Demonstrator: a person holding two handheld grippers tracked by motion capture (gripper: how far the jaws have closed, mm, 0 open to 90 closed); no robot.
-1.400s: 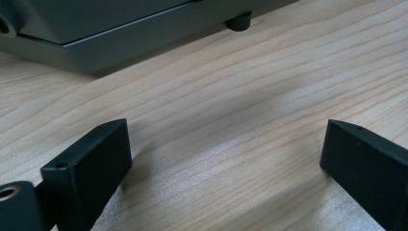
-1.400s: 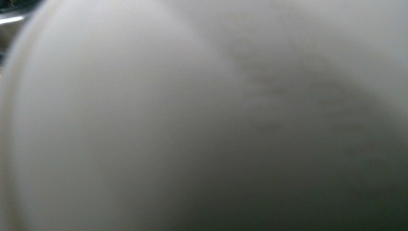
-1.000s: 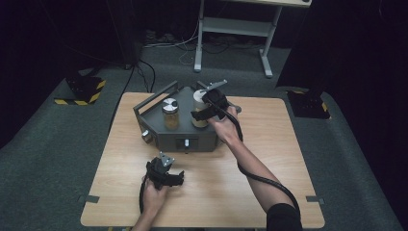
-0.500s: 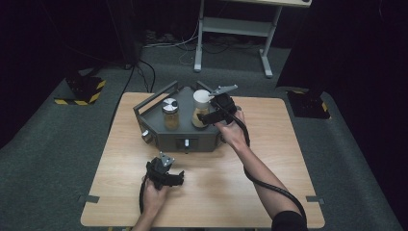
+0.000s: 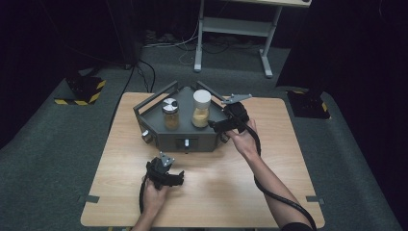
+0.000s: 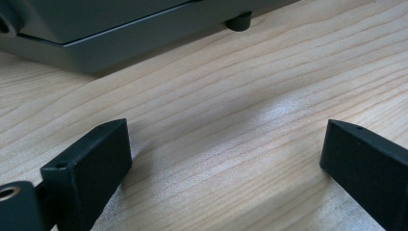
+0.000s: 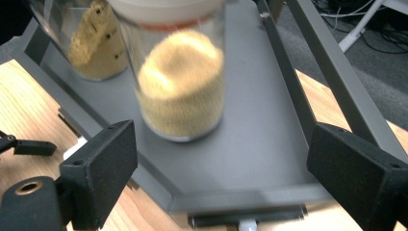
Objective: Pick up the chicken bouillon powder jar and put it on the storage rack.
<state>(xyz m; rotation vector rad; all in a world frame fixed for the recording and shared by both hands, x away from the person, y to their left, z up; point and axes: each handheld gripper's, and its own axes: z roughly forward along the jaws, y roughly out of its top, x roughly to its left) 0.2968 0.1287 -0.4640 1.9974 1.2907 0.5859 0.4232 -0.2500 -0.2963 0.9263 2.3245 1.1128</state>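
High view: the grey tray [image 5: 185, 137] sits at the far middle of the table [image 5: 269, 192]. Two jars stand upright on it: the dark-lidded jar [image 5: 170, 114] on the left, the white-lidded jar [image 5: 201, 109] just beside it on the right, apart from each other. The right claw [image 5: 215, 125] sits at the tray's right edge, close to the white-lidded jar and aimed at it, apparently to allow a side grasp. The left claw [image 5: 179, 177] rests low on the near table, well apart from the tray, likely parked clear of the working area

Left gripper view: the left claw [image 6: 226, 154] stands wide open and empty above bare wood. The tray's front wall [image 6: 120, 33] and one rubber foot [image 6: 239, 21] lie beyond it

Right gripper view: the right claw [image 7: 221, 159] stands wide open, holding nothing. The white-lidded jar [image 7: 180, 82], filled with yellow granules, stands on the tray floor beyond the jaws and slightly left of centre, not touching either jaw. The dark-lidded jar [image 7: 94, 41] stands farther back on the left. Judgement: the jaw opening looks wider than the jar, so the claw appears to be at the jar for a grasp or a release
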